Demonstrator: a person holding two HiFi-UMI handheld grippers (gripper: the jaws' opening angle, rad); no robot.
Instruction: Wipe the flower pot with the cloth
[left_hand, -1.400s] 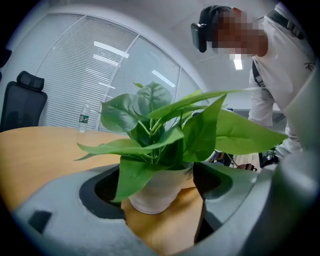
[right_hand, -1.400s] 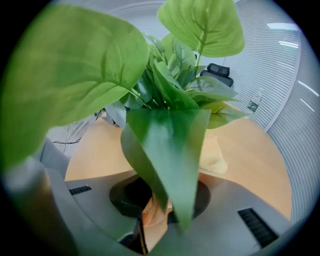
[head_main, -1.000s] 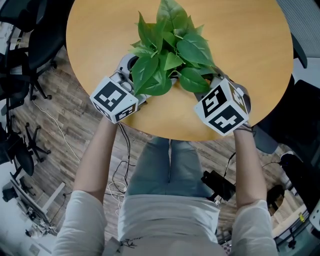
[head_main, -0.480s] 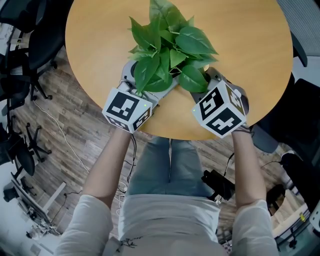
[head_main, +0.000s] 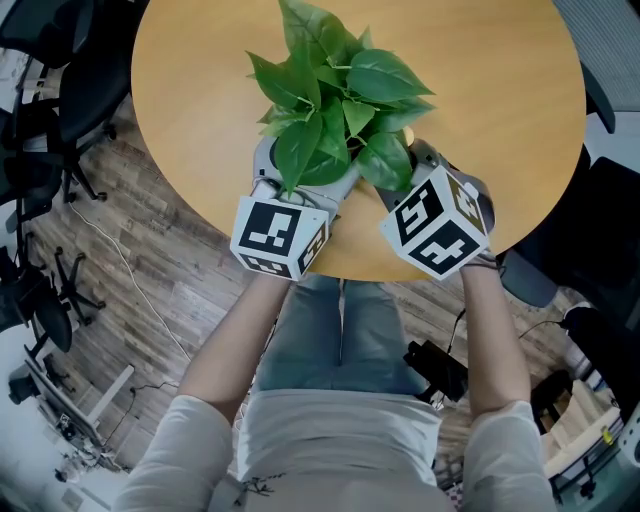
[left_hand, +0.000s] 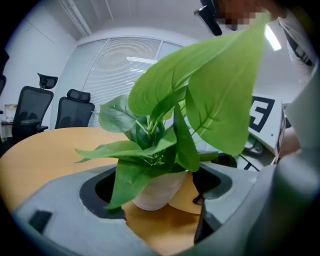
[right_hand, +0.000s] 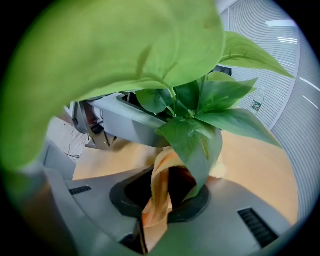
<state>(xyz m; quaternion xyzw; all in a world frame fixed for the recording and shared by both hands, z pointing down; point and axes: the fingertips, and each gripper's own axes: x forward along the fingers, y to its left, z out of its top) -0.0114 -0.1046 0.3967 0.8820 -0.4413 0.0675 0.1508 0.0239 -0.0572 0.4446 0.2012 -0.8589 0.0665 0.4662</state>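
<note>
A leafy green plant stands near the front edge of the round wooden table, and its leaves hide the pot in the head view. In the left gripper view the white pot sits between the wide-apart jaws of my left gripper, with bare table showing beside it. My right gripper is at the plant's right side, shut on an orange cloth. The cloth runs up toward the pot, behind a leaf. Whether it touches the pot is hidden.
Black office chairs stand on the wood floor left of the table, with cables trailing nearby. Two more chairs show beyond the table. The person's legs are close against the table's front edge.
My left gripper has swung right along the table's front edge, closer to the right one. The plant's leaves have turned and shifted slightly left. The right gripper has hardly moved.
</note>
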